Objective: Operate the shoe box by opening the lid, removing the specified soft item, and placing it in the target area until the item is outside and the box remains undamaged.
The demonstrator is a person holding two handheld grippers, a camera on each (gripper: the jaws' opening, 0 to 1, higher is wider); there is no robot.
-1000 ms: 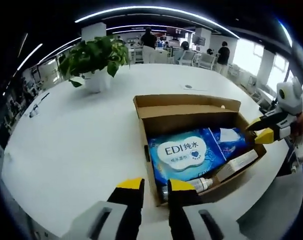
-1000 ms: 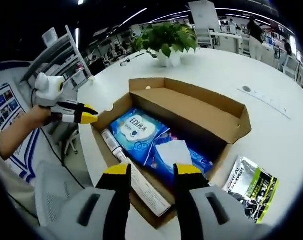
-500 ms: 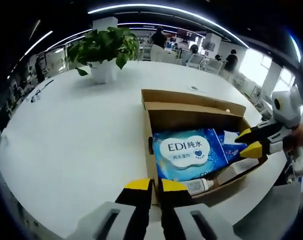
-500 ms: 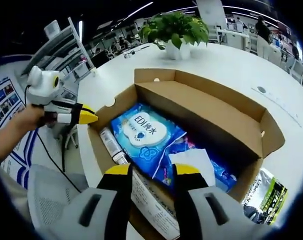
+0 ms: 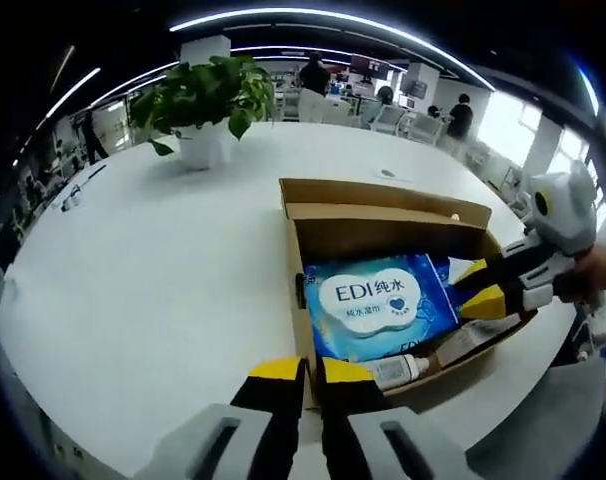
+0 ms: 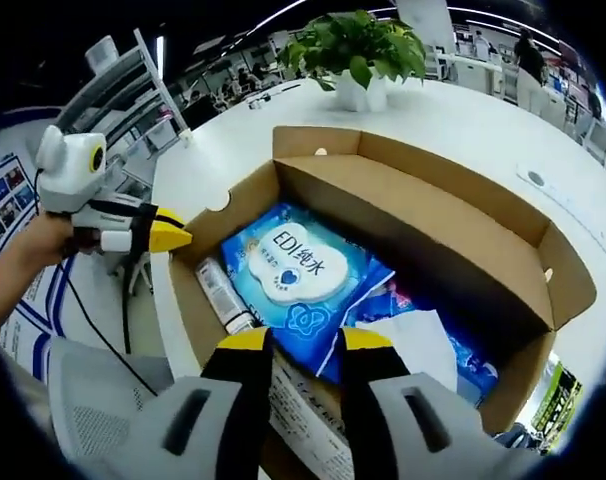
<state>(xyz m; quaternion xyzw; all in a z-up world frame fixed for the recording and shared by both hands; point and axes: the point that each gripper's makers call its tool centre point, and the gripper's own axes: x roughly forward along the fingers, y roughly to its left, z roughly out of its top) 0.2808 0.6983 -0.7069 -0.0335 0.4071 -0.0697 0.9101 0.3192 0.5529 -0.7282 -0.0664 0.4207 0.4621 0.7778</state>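
Right tongs [image 6: 303, 340] above wipes pack [image 6: 293, 270], box [image 6: 423, 215] open

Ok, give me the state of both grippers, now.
Left gripper: jaws nearly shut, holding nothing, at the shoe box near edge.
Right gripper: jaws open, empty, over the box contents.

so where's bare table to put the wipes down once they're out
The widest bare table lies between the potted plant and the shoe box. The far strip beyond its open lid is free too. It is crowded inside the box: wipes pack, bottle, and the right claw over the far end.
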